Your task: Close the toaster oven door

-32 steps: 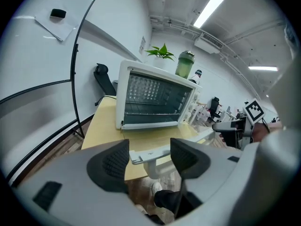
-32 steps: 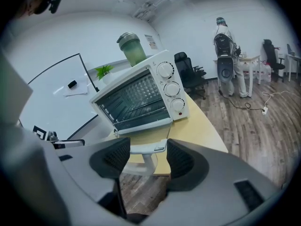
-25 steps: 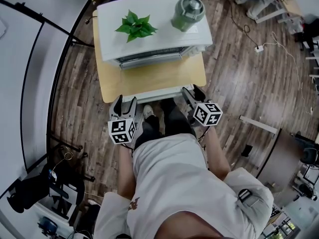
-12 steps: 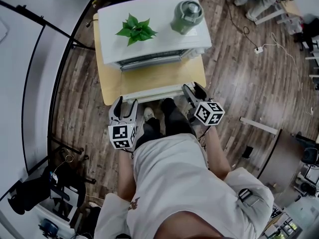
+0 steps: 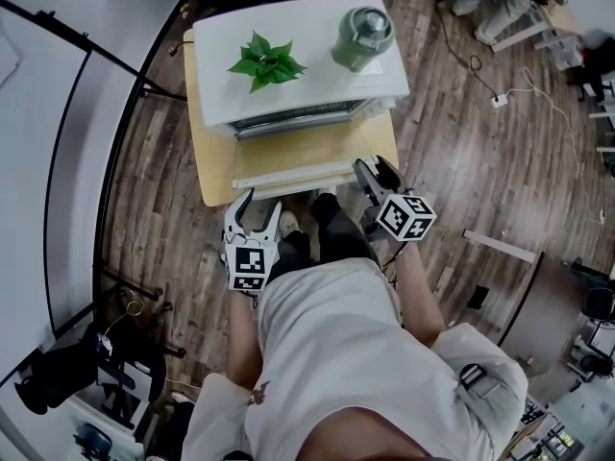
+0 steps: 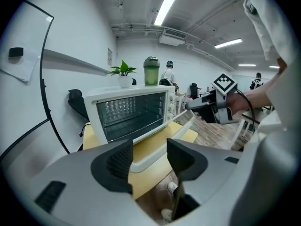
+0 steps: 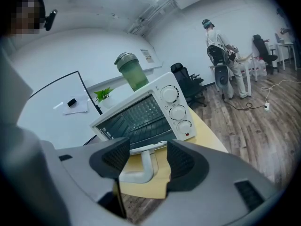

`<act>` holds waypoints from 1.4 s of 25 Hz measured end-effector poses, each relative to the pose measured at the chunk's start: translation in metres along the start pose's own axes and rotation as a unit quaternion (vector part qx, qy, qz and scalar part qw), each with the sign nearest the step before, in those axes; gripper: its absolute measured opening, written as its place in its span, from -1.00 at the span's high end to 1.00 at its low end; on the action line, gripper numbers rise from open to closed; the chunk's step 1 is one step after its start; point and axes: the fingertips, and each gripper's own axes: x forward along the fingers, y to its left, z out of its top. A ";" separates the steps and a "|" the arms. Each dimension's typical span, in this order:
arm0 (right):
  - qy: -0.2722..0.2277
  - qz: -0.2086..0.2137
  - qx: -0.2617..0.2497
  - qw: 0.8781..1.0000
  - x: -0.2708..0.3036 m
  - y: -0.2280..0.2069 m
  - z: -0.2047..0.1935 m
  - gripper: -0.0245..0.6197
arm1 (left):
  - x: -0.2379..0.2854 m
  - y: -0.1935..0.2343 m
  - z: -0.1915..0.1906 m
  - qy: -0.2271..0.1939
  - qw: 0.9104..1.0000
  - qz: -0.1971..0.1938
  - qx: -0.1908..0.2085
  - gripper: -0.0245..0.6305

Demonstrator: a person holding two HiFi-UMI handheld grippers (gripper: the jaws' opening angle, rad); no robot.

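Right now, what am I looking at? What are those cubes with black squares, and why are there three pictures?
A person holds a grabbing tool, called a claw, in each hand. The patterned cubes are part of those tools. One picture comes from a camera on the person's head, looking down. The other two come from cameras riding on each claw. On a small wooden table stands a white toaster oven with its door hanging open. A plant and a green cup sit on top of it. The left claw is closing and the right claw is open. Neither grips anything; the door's edge lies just ahead of both.
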 end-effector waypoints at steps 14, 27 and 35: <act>-0.013 0.000 -0.005 1.000 0.006 0.004 0.014 0.14 | 0.026 -0.007 -0.012 0.047 0.995 -0.008 0.085 0.34; -0.019 0.003 -0.079 0.997 0.010 0.012 0.031 0.14 | 0.030 0.002 0.005 0.040 0.996 -0.003 0.079 0.34; -0.013 0.004 -0.196 0.981 0.003 0.028 0.038 0.10 | 0.031 0.006 0.010 0.039 0.997 -0.006 0.072 0.33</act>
